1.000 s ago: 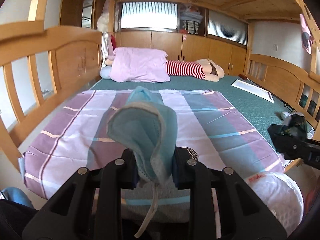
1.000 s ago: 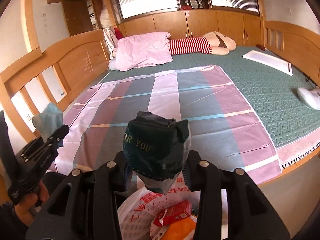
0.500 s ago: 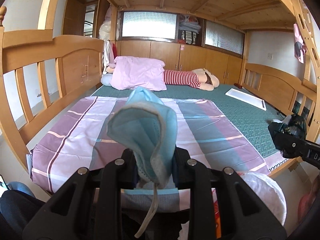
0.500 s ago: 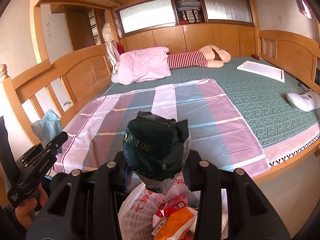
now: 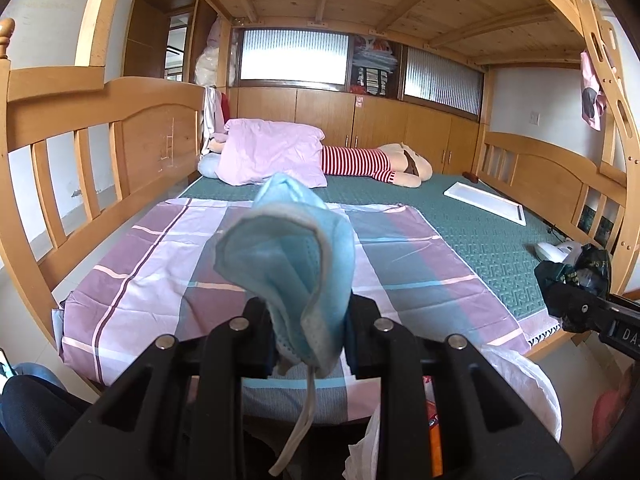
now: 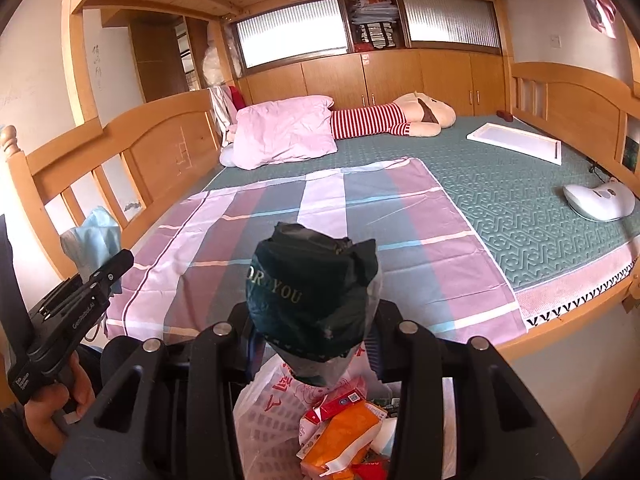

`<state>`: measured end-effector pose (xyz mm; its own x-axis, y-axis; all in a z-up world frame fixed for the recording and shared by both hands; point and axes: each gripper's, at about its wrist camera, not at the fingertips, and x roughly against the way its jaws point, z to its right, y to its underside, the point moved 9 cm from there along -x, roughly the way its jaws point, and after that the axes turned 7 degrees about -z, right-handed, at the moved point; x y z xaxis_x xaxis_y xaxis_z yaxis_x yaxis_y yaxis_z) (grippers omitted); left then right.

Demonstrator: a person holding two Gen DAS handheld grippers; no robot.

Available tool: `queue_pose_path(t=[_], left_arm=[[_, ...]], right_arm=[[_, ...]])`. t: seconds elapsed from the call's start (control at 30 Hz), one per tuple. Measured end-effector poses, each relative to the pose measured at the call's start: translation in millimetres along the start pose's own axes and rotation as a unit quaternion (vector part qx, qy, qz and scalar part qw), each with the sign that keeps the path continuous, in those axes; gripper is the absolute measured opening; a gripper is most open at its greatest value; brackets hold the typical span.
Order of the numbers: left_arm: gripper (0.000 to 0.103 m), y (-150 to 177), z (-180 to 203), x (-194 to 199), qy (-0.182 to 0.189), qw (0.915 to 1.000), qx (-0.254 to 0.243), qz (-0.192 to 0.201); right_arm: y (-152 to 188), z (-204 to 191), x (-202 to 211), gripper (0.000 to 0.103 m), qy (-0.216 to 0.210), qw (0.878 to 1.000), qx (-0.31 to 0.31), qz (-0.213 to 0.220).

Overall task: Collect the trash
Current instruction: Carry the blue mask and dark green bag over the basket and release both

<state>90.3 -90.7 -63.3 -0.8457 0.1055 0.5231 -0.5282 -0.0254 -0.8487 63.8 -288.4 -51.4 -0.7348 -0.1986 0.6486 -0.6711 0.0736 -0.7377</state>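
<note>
While the left gripper (image 5: 308,328) pinches a blue face mask (image 5: 288,264) and the right gripper (image 6: 316,332) clamps a dark wrapper (image 6: 312,296) above the open trash bag (image 6: 272,420), both pieces look collected but not yet dropped in.

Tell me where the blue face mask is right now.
The blue face mask is pinched in the left gripper, off the bed; the right wrist view shows it at far left beside the wooden bed rail.
</note>
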Motion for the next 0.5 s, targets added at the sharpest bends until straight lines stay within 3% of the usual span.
queue_pose_path(t=[0.33, 0.5], left_arm=[[0.026, 10.2, 1.4, -9.7, 0.01, 0.9997, -0.002, -0.024], [0.026, 16.2, 8.5, -13.6, 0.024, 0.9991, -0.009, -0.035]], right_arm=[[9.9, 1.0, -8.1, 0.041, -0.002, 1.0, -0.001, -0.019], [42.1, 11.3, -34.5, 0.042, 0.025, 0.996, 0.008, -0.089]])
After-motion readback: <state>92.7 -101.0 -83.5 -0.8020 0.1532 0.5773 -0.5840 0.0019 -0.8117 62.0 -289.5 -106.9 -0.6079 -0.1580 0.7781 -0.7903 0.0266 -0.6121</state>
